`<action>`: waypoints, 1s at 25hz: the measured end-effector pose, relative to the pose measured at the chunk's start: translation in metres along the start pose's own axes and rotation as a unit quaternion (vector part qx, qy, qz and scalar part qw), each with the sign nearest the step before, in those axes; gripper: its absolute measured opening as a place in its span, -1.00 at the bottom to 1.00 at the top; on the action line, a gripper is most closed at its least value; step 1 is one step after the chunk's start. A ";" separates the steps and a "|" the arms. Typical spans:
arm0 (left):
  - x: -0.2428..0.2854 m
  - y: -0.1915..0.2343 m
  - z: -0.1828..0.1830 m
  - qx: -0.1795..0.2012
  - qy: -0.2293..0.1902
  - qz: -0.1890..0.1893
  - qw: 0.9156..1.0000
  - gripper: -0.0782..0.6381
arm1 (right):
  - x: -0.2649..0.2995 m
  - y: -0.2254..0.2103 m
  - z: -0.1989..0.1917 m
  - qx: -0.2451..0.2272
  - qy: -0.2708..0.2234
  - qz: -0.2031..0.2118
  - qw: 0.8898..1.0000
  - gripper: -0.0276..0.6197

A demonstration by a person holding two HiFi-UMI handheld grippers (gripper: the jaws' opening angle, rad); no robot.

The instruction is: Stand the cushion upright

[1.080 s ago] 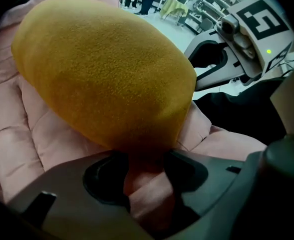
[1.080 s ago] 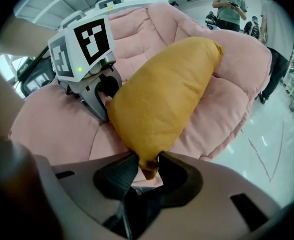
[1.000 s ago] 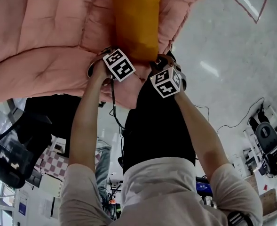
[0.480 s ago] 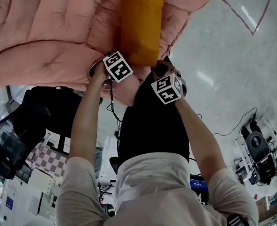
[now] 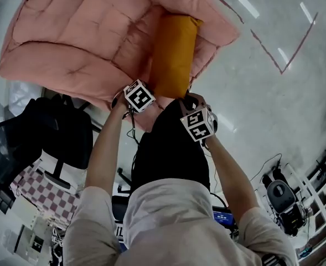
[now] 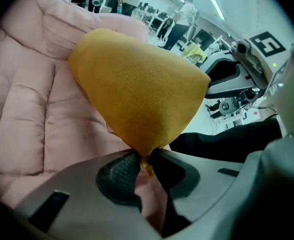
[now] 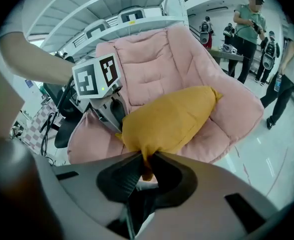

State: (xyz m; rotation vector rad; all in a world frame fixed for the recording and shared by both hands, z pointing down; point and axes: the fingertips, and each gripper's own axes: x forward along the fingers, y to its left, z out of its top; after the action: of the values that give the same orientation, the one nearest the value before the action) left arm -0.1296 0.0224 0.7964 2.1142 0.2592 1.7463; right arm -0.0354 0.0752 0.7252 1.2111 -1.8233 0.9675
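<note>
A mustard-yellow cushion [image 5: 172, 54] lies on a big pink quilted lounger seat [image 5: 85, 43]. Both grippers hold its near end, one at each corner. My left gripper [image 6: 143, 163] has just been closing, and its pads now pinch the cushion's [image 6: 137, 94] corner between them. My right gripper [image 7: 146, 170] has likewise been closing and grips the other corner of the cushion [image 7: 169, 119]. In the head view the left gripper [image 5: 146, 90] and right gripper [image 5: 186, 105] sit at the cushion's near edge, which is raised off the seat. The far end still rests on the pink padding.
The pink seat [image 7: 186, 69] stands on a pale glossy floor [image 5: 262, 98] with red tape lines. A black office chair [image 5: 57, 132] is at the left, equipment and cables [image 5: 284, 198] at the lower right. Several people [image 7: 246, 31] stand in the background.
Both grippers have risen with the cushion's near end, and the cushion and pink seat now sit lower and farther in the head view. The jaws have closed on the cushion's corners.
</note>
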 end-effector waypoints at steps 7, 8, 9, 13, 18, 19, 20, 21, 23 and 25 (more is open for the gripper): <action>-0.033 -0.024 0.001 -0.068 -0.070 -0.012 0.995 -0.55 | -0.036 0.002 0.026 -0.011 -0.004 -0.008 1.000 -0.71; -0.040 -0.027 0.003 -0.074 -0.085 -0.012 0.994 -0.55 | -0.042 0.003 0.032 -0.012 -0.009 -0.010 1.000 -0.71; -0.047 -0.030 0.004 -0.083 -0.098 -0.013 0.992 -0.56 | -0.048 0.003 0.038 -0.013 -0.014 -0.013 1.000 -0.71; -0.073 -0.047 0.008 -0.123 -0.134 -0.022 0.983 -0.58 | -0.070 -0.003 0.066 -0.020 -0.027 -0.028 0.999 -0.72; -0.106 -0.062 0.007 -0.156 -0.163 -0.001 0.974 -0.60 | -0.081 -0.006 0.095 -0.023 -0.029 -0.042 0.998 -0.72; -0.112 -0.064 0.007 -0.165 -0.174 -0.001 0.971 -0.61 | -0.083 -0.006 0.101 -0.025 -0.029 -0.045 0.998 -0.73; -0.117 -0.066 0.007 -0.173 -0.184 -0.004 0.968 -0.61 | -0.083 -0.006 0.107 -0.027 -0.029 -0.046 0.998 -0.73; -0.122 -0.067 0.005 -0.179 -0.192 -0.006 0.965 -0.61 | -0.083 -0.004 0.114 -0.031 -0.030 -0.045 0.998 -0.73; -0.131 -0.069 0.000 -0.189 -0.206 -0.005 0.960 -0.62 | -0.083 0.002 0.127 -0.046 -0.030 -0.037 0.998 -0.73; -0.140 -0.067 -0.001 -0.206 -0.226 -0.002 0.952 -0.62 | -0.083 0.005 0.140 -0.063 -0.030 -0.028 0.997 -0.73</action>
State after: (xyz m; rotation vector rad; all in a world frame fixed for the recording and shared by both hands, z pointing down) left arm -0.1533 0.0304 0.6427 2.1070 -0.2119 1.1358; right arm -0.0393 -0.0139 0.5889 1.2174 -1.8577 0.7818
